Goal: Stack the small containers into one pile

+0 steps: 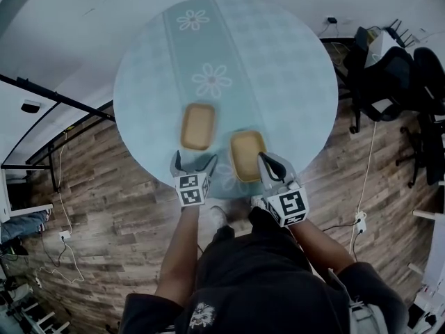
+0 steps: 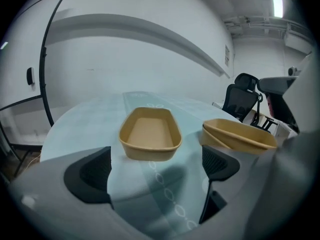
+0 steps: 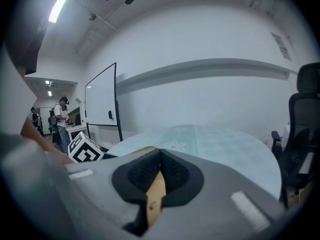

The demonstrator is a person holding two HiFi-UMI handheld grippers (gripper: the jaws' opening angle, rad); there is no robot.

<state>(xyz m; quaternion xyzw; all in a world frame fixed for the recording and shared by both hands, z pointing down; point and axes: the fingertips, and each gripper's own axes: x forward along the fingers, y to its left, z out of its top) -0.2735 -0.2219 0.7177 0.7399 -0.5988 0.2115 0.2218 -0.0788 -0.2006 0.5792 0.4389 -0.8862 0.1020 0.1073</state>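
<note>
With the right tool (image 1: 265, 163) clamped on the thin near rim of the right container (image 1: 246, 155) and the left tool (image 1: 194, 162) wide open and empty, just short of the left container (image 1: 198, 126) on the tabletop (image 1: 278, 68), that one-wall pinch risks tilting, slipping or skewed nesting.

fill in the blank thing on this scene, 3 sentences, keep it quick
1. The left gripper has its jaws ____, with nothing between them.
2. The right gripper is shut on the rim of one container; in the head view the other container lies to its ____.
3. The table is ____ in shape.

Missing words: open; left; round
</note>
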